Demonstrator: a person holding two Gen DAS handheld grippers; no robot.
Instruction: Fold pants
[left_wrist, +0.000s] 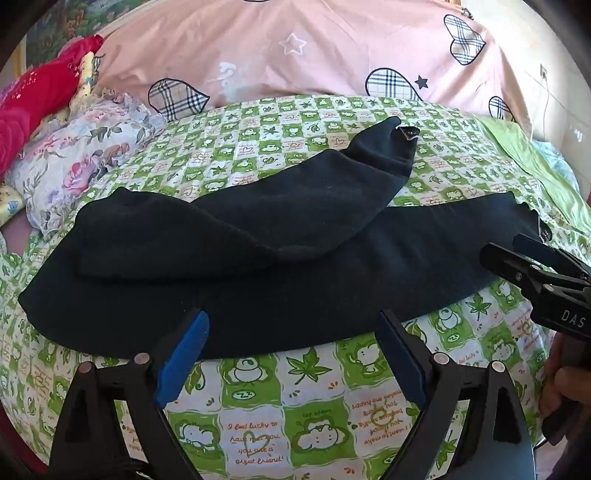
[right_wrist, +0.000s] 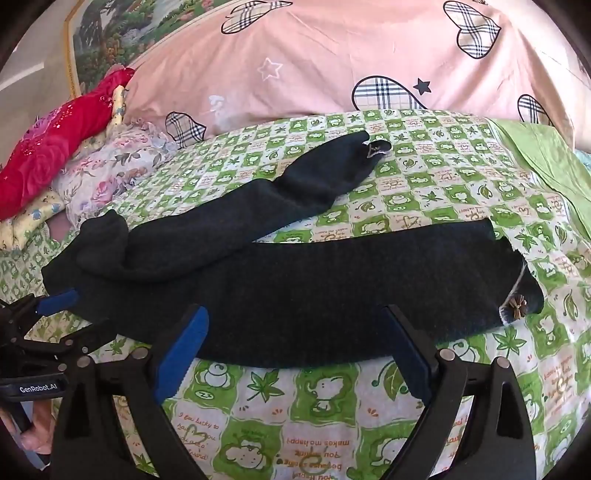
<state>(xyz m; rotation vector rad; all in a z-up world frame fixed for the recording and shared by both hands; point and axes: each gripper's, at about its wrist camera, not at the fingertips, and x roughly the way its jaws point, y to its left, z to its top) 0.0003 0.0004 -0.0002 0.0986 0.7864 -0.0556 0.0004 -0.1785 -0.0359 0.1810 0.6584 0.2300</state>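
Black pants (left_wrist: 258, 280) lie flat on the green-and-white checked bedsheet (left_wrist: 295, 398). One leg runs left to right along the near side; the other leg (left_wrist: 314, 192) angles away toward the back right. The pants also show in the right wrist view (right_wrist: 314, 291), with a small flower button (right_wrist: 516, 307) at the near leg's cuff. My left gripper (left_wrist: 291, 325) is open and empty, its fingers just above the pants' near edge. My right gripper (right_wrist: 295, 325) is open and empty over the same edge, further right; it shows in the left wrist view (left_wrist: 517, 254).
A pink quilt with plaid hearts (left_wrist: 295, 48) is piled at the back. A floral pillow (left_wrist: 85, 162) and red cloth (left_wrist: 33, 99) lie at the left. A plain green sheet (right_wrist: 546, 158) lies at the right. The left gripper shows at the lower left in the right wrist view (right_wrist: 55, 306).
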